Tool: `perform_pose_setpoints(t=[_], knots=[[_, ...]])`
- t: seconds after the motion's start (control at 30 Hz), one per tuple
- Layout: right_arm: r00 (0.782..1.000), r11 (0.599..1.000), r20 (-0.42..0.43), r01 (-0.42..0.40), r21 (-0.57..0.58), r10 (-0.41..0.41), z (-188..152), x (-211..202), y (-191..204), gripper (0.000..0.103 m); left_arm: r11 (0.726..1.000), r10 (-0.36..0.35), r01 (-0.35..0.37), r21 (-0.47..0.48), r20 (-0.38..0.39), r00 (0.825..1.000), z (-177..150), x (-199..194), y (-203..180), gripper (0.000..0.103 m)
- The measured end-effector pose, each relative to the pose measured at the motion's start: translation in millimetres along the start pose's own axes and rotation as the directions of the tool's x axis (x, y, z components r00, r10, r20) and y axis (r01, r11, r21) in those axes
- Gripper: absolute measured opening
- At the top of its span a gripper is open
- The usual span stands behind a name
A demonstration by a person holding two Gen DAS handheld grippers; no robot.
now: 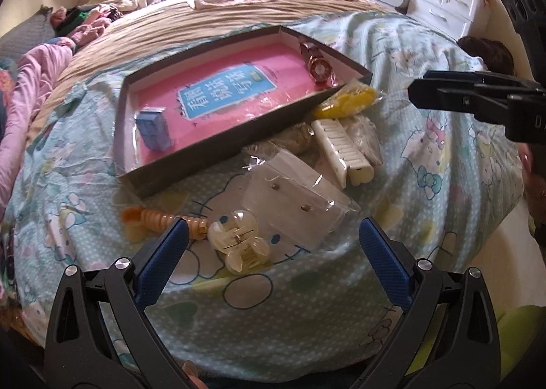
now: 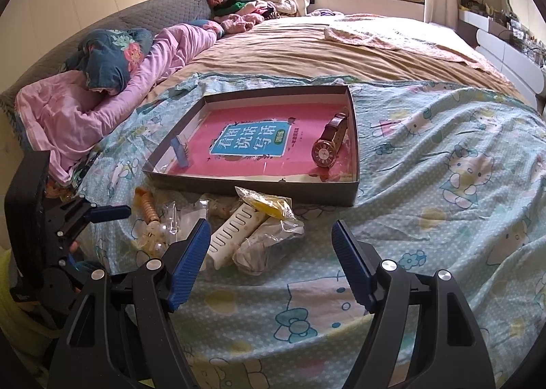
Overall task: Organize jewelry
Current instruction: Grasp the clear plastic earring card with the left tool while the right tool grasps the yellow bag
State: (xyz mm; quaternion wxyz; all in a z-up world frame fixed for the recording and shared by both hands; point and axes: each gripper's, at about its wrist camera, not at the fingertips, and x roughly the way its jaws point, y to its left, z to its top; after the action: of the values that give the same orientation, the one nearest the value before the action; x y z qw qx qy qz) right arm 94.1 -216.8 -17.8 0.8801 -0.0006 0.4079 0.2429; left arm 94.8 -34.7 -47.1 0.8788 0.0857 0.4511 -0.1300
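Sorting is at an early stage, judged from the present layout. The shallow dark cardboard box lid (image 2: 259, 189) with a pink book cover lining its floor lies on the pale blue cartoon-print bedsheet (image 2: 443, 157) and holds only two items. A brown-strapped wristwatch with a round dark-red dial (image 2: 327, 149) lies in its right part, near the right wall. A small blue rectangular clip (image 2: 181, 150) stands on edge near its left wall.

Outstanding items lie on the sheet just beside the lid's near wall, in a loose group:
- a clear plastic bag with a white card carrying two stud earrings (image 1: 300, 198);
- a cream slotted rectangular hair clip (image 2: 235, 233);
- a yellow item in a clear wrapper (image 2: 269, 208), touching the lid's near wall;
- an orange ribbed spiral hair clip (image 1: 160, 218);
- a translucent cream claw clip with a metal spring (image 1: 237, 242).

Orientation: in the left wrist view, the claw clip's long axis runs from upper left to lower right, its spring across the middle. The watch's long axis runs towards the lid's far right corner, dial end nearest the camera.

Tool state: the left gripper (image 1: 273, 245) is released, jaws spread wide, with the claw clip lying between them, close to the left pad and not pressed. The right gripper (image 2: 271, 262) is likewise released, grasping nothing, above bare sheet just right of the group.
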Motion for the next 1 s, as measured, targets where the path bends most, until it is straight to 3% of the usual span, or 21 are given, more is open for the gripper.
perform_pose_setpoints(t=[0.33,0.5,0.63,0.83,0.87,0.93,1.0], knots=[[0.998,1.000,-0.057,0.018,-0.018,-0.019,9,51,-2,0.072,1.000,-0.023,0.023,-0.003,-0.039,0.999,2,22,2,0.093],[0.997,0.997,-0.061,-0.035,0.064,0.039,12,71,-9,0.070,0.998,-0.052,0.051,-0.024,-0.029,0.998,6,26,7,0.093],[0.994,0.990,-0.072,-0.074,0.116,0.083,14,80,-14,0.043,0.998,-0.064,0.063,-0.027,-0.017,0.998,11,30,10,0.093],[0.996,0.986,-0.021,-0.086,0.139,0.090,14,66,-20,0.041,0.997,-0.082,0.082,-0.009,-0.013,0.997,15,36,10,0.093],[0.996,0.986,-0.011,-0.087,0.142,0.089,15,61,-21,0.041,0.997,-0.080,0.080,-0.005,-0.010,0.997,15,35,9,0.092],[0.996,0.986,0.003,-0.087,0.145,0.087,15,54,-24,0.041,0.996,-0.087,0.087,0.004,-0.006,0.996,15,34,7,0.078],[0.996,0.985,0.018,-0.084,0.148,0.082,15,45,-27,0.041,0.996,-0.088,0.088,0.016,0.001,0.996,15,32,5,0.074]])
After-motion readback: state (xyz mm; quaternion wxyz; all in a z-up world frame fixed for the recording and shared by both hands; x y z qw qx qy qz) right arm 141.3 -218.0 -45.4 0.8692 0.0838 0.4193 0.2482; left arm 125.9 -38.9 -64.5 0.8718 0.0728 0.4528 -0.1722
